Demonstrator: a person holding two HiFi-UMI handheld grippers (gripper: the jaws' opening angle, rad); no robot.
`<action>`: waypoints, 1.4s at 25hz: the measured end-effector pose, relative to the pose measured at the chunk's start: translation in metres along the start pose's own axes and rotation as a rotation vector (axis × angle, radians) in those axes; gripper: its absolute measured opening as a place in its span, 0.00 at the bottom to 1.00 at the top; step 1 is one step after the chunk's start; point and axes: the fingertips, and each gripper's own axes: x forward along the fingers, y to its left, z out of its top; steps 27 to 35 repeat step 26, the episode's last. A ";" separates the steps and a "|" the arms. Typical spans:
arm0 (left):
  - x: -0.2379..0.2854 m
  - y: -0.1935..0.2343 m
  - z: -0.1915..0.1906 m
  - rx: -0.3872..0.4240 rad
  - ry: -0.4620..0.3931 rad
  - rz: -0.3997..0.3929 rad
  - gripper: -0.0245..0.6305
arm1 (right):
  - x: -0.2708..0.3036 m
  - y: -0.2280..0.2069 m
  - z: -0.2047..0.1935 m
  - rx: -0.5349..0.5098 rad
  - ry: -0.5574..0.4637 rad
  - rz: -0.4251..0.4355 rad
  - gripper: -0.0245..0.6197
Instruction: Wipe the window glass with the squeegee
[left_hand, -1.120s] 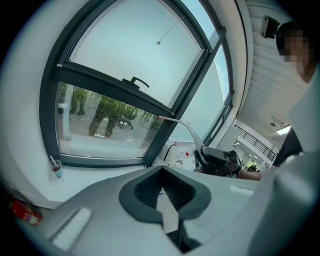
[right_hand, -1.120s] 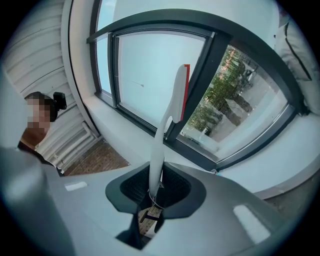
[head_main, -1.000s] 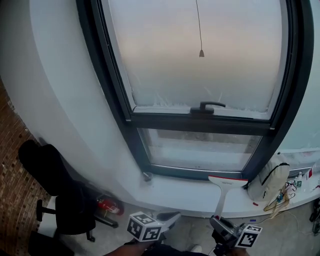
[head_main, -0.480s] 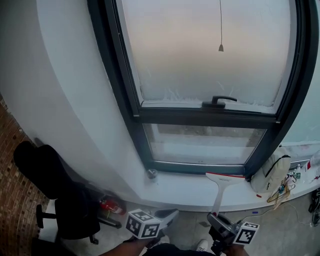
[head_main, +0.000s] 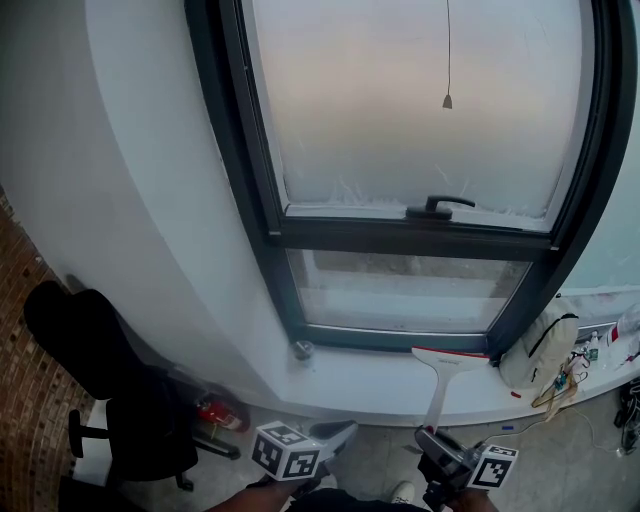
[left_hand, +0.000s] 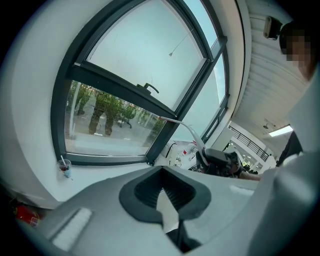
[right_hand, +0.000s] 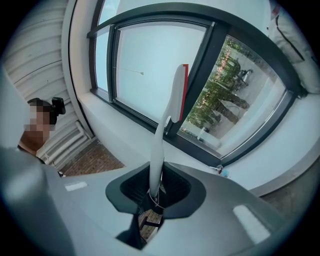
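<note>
The window glass (head_main: 420, 110) occupies the far side, a frosted upper pane over a clear lower pane. The sill (head_main: 360, 385) runs below it. The squeegee (head_main: 446, 365) stands upright at near right, blade uppermost and apparently clear of the glass, probably staged for lifting. The right gripper (head_main: 440, 462) is clamped on the handle's lower end, giving maximum reach. The left gripper (head_main: 335, 433), jaws together and empty, hangs near left.

The white window sill (head_main: 380, 385) carries a small cup (head_main: 303, 349) at its left — a white bag (head_main: 535, 350) at its right.
</note>
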 end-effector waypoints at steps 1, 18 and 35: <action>0.000 -0.001 0.000 0.001 0.002 -0.001 0.04 | -0.001 0.000 -0.001 0.004 0.001 0.001 0.17; 0.001 0.001 -0.001 0.003 0.010 0.002 0.04 | 0.000 -0.007 -0.004 0.003 0.005 -0.014 0.17; 0.003 0.003 0.002 0.000 0.008 0.003 0.04 | 0.002 -0.010 -0.001 0.003 0.011 -0.015 0.17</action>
